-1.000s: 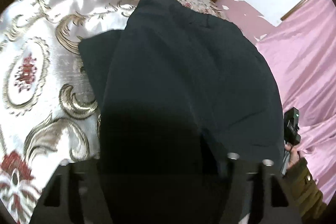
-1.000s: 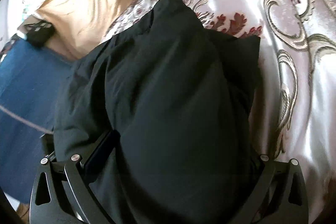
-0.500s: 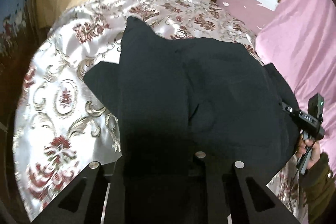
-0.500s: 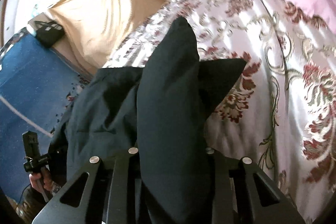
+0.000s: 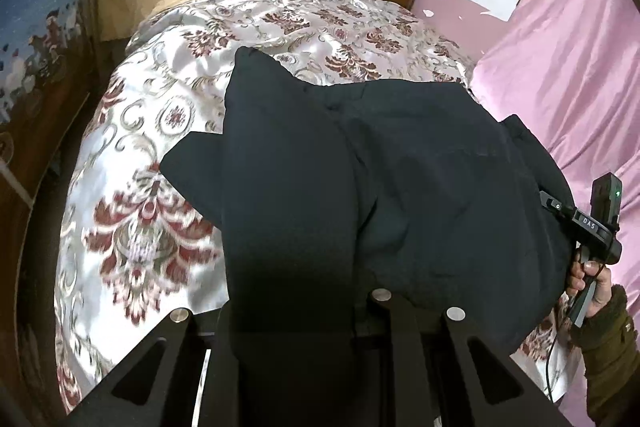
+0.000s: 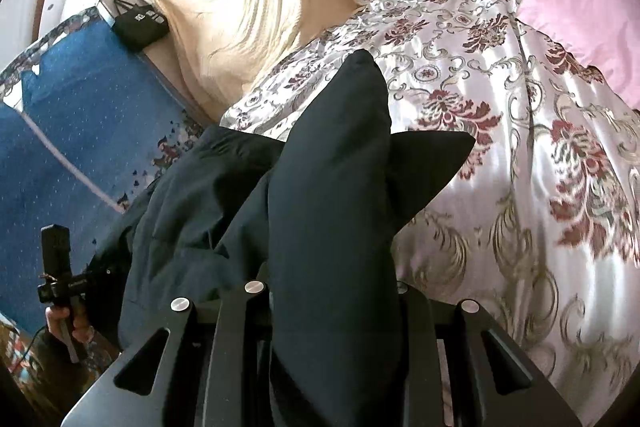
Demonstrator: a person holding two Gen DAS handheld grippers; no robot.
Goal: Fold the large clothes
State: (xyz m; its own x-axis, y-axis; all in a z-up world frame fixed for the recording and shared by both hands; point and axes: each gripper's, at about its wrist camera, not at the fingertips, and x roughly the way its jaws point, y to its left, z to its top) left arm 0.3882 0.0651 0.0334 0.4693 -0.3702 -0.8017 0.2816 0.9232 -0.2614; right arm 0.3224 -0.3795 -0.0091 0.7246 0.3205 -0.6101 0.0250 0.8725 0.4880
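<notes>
Both hand-held grippers, left (image 5: 304, 311) and right (image 6: 328, 303), are pinching near edges of the black garment (image 5: 360, 187), lifting it over the bed (image 5: 132, 227); bunched fabric is risking slipping and folding crookedly.

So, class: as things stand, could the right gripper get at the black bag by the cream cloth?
Probably not. The right gripper is shut on the dark garment, so its jaws are taken, and the black bag sits well off beyond the blue surface. It would have to let go first.
</notes>
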